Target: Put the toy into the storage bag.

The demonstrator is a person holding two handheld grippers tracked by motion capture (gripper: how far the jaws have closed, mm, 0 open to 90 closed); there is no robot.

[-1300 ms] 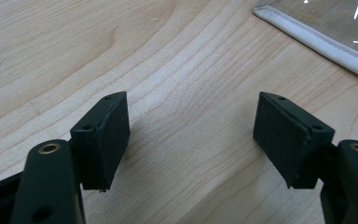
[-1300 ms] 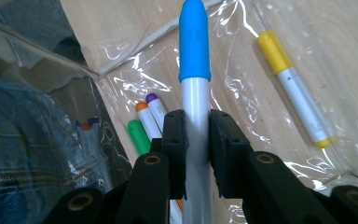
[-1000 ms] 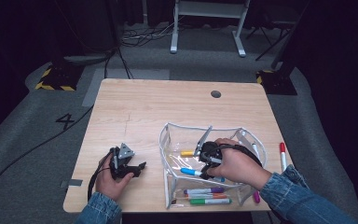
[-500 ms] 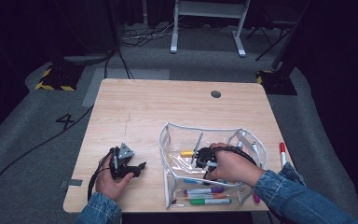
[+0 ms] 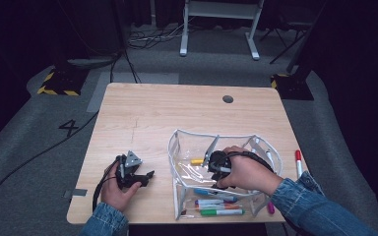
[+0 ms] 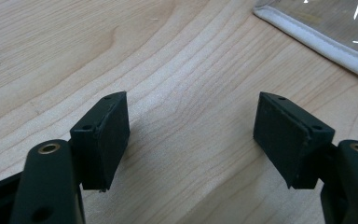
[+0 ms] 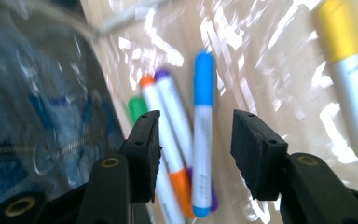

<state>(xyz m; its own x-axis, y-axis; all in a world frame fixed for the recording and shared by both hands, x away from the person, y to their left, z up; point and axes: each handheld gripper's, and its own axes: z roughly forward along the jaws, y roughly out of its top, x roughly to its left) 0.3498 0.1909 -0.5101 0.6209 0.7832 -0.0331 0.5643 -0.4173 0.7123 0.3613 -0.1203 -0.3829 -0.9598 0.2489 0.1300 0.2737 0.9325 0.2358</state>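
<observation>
Your clear pouch (image 5: pixel 177 147) near the table's (image 5: pixel 177 108) front edge holds a yellow-capped marker (image 5: pixel 197 161). Your right gripper (image 7: pixel 193 135), jaws just parted, hovers over the blue-capped marker (image 7: pixel 203 135); your left gripper (image 6: pixel 191 135) is released.

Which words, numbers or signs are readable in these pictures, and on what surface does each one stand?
"4": dark figure marked on the grey floor, left of the table.
Black-and-yellow hazard stripes, a sign with no words: on the dark base on the floor beyond the table's left corner.
Markers in and beside the clear pouch: any print on the barrels is too blurred or small to read.
</observation>
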